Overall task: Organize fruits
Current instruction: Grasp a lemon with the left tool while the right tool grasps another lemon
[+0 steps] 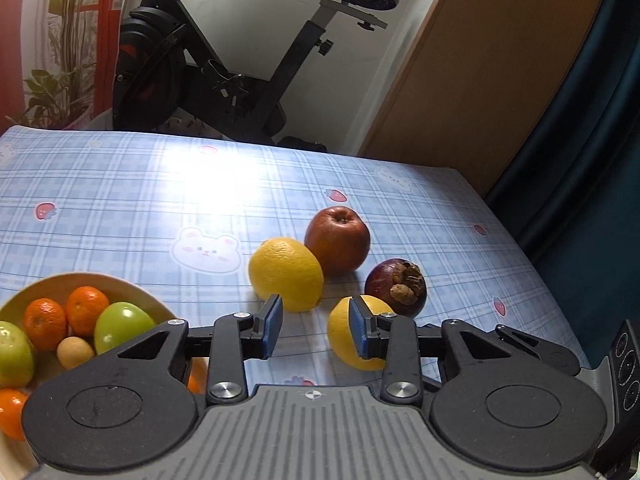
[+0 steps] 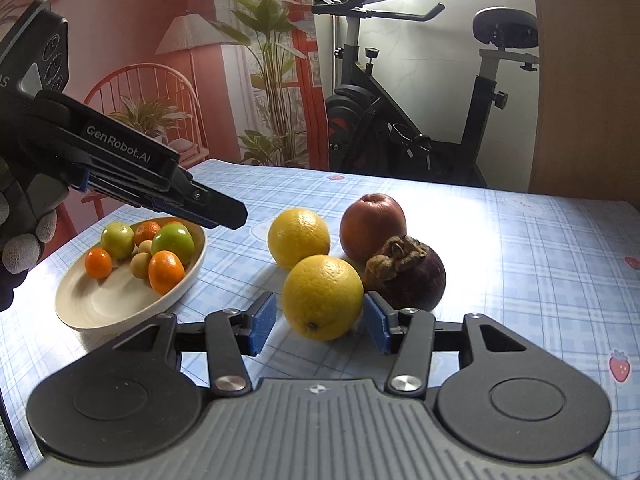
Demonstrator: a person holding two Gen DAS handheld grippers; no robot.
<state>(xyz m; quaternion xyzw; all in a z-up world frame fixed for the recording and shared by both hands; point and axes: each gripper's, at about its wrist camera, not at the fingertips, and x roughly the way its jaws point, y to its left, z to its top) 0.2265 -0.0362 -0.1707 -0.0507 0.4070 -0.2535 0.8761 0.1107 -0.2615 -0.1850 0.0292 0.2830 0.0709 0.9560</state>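
Note:
Two yellow citrus fruits, a red apple [image 1: 337,239] and a dark mangosteen [image 1: 396,287] lie together on the blue checked tablecloth. My right gripper [image 2: 320,322] is open, its blue pads on either side of the near yellow fruit [image 2: 322,297] with small gaps. The far yellow fruit [image 2: 298,237], the apple [image 2: 372,227] and the mangosteen [image 2: 408,274] lie behind. My left gripper [image 1: 316,330] is open and empty above the table, between the far yellow fruit [image 1: 286,273] and the near one [image 1: 345,342]. It also shows in the right wrist view [image 2: 230,216], above the bowl.
A cream bowl [image 2: 120,304] at the left holds small oranges, green fruits and pale round fruits; it also shows in the left wrist view [image 1: 100,282]. An exercise bike [image 2: 400,120] stands behind the table. A wooden panel [image 1: 500,60] stands at the far right corner.

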